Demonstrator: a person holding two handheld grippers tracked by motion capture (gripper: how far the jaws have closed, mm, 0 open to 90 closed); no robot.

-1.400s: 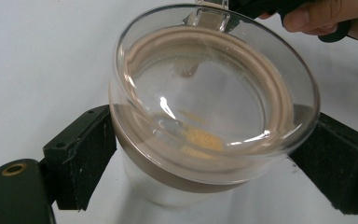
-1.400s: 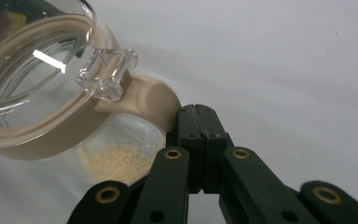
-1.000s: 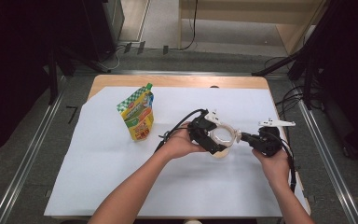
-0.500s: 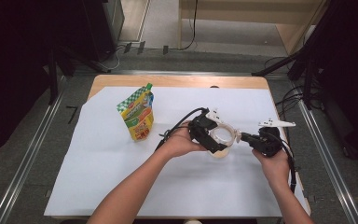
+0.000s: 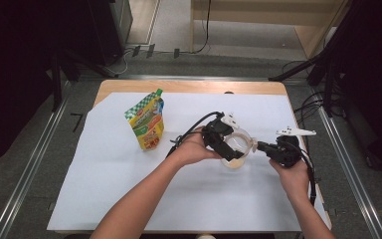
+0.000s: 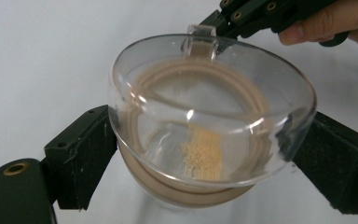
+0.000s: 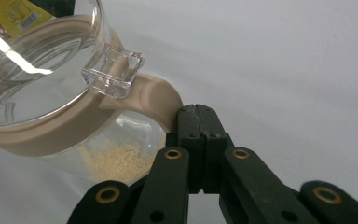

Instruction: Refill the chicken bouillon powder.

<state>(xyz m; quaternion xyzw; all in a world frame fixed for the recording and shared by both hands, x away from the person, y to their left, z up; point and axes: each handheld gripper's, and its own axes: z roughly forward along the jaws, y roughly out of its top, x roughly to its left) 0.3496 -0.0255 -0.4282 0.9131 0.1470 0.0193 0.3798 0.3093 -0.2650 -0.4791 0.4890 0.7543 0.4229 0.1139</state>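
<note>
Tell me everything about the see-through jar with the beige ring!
The jar is clear, with a beige ring around its top and a little pale yellow powder at the bottom. Its clear lid tilts open, with a small square tab. The left gripper squeezes its sides; the right gripper's shut fingers touch the beige handle.
</note>
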